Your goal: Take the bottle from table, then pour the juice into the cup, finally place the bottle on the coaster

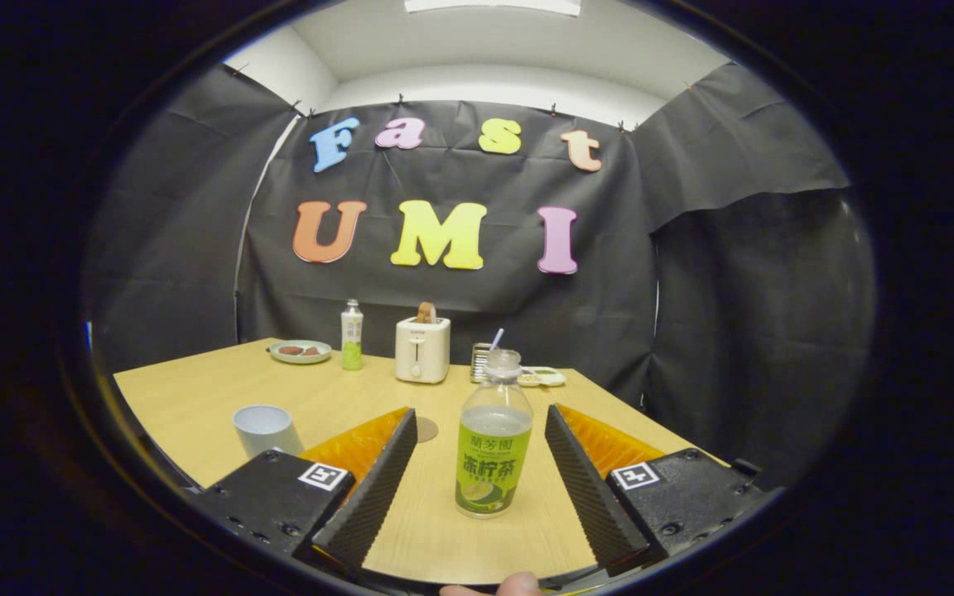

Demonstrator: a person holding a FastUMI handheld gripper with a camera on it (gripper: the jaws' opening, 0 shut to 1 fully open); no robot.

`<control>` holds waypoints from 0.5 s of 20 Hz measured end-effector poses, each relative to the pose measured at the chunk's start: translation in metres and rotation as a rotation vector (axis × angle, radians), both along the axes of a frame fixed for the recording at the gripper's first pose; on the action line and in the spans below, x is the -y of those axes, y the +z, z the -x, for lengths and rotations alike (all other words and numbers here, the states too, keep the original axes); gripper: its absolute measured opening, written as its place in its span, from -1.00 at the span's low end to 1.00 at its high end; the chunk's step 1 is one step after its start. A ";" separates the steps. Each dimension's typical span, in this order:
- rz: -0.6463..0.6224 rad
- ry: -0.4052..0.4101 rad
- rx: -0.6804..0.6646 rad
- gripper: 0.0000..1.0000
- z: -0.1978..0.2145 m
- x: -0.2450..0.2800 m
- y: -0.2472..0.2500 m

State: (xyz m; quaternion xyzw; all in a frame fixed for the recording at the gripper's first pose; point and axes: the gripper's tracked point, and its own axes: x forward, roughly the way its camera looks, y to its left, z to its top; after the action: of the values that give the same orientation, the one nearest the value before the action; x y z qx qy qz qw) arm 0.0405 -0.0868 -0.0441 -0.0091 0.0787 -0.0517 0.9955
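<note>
Gripper (pixel 481 488), seen from behind its two fingers: each finger is a long wedge with a ribbed, saw-toothed inner face and a smooth slanted outer flank. Each is mounted on a black, boxy carriage block with rounded corners. Each block carries one small square white tag printed with a black fiducial pattern. Several round screw heads are recessed into the blocks' top faces. A fingertip (pixel 518 584) of the person's hand shows beneath.
</note>
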 end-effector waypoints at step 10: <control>-0.060 -0.015 -0.096 1.00 -0.046 0.018 -0.048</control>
State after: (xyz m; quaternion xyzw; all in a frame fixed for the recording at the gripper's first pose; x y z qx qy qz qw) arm 0.0868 -0.1051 -0.0925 0.0187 0.1282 -0.0563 0.9900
